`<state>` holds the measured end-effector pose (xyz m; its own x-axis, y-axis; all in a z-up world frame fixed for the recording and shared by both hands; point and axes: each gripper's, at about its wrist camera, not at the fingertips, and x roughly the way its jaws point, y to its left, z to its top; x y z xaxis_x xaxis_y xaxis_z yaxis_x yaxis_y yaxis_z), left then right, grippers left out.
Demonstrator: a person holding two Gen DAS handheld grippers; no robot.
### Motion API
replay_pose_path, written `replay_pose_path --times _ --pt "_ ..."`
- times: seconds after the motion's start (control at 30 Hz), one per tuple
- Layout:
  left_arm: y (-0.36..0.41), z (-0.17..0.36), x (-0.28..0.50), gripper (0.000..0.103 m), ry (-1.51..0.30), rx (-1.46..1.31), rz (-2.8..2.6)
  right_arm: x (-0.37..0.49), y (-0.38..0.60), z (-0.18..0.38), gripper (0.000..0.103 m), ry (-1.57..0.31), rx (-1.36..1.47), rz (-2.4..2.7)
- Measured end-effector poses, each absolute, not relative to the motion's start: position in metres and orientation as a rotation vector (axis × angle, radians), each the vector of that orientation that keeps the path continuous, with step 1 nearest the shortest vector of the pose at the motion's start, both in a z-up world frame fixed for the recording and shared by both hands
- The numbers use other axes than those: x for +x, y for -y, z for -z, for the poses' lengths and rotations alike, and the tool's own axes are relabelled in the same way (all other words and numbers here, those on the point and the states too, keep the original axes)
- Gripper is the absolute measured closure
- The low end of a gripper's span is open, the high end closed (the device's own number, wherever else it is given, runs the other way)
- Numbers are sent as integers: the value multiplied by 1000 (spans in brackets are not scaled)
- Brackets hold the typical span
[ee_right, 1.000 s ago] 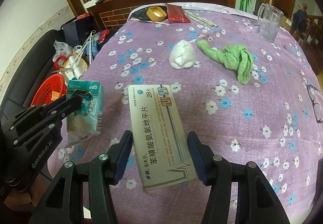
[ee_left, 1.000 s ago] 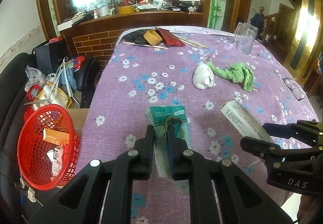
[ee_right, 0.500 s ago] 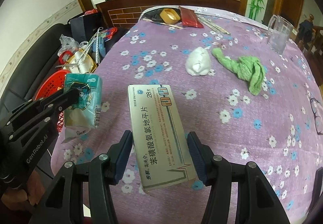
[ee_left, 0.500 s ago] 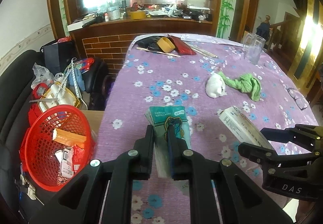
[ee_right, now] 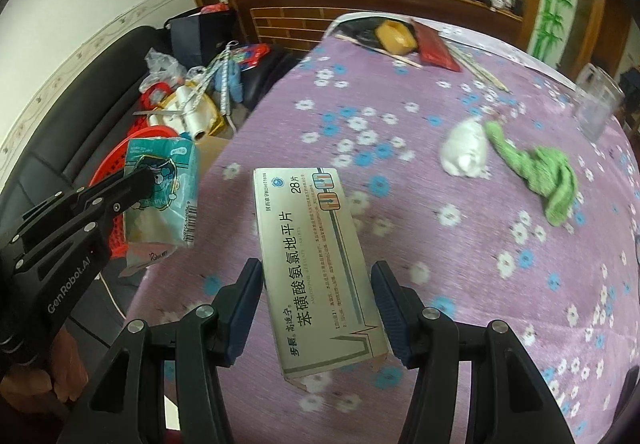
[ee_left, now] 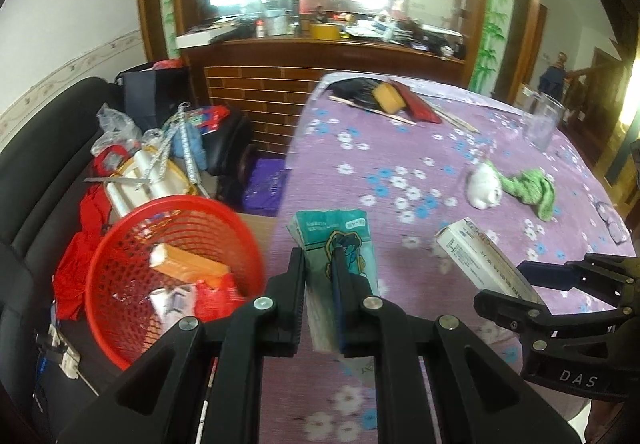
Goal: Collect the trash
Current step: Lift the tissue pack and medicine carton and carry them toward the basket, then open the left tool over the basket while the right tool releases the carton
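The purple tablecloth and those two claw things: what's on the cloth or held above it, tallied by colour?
Green: 1, crumpled cloth
White: 2, crumpled wad, medicine box
Teal: 1, tissue pack
Yellow: 1, tape roll
Red: 1, pouch
Clear: 1, glass jug
Total: 7

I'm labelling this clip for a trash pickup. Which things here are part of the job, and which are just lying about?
Part of the job:
- tissue pack, held in left tool
- pill box, held in right tool
- red basket, already holding trash

Lying about:
- green cloth
- glass
- tape roll
- spectacles
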<state>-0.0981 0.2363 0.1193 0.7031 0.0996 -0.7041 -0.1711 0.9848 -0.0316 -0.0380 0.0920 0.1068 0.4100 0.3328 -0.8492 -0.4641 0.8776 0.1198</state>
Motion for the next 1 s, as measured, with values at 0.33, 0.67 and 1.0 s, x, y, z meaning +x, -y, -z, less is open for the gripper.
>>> replay_pose_path --times 0.33,0.67,1.0 --pt "-301 -114 -112 91 -785 -148 -259 -31 -155 -107 42 -1037 -172 -593" --pt "-361 -105 -126 91 -801 -222 -364 -28 -214 -116 42 -1034 -187 -681" --pt "-391 -100 -131 91 -807 -253 -402 -24 -269 -116 42 -1053 -207 -762"
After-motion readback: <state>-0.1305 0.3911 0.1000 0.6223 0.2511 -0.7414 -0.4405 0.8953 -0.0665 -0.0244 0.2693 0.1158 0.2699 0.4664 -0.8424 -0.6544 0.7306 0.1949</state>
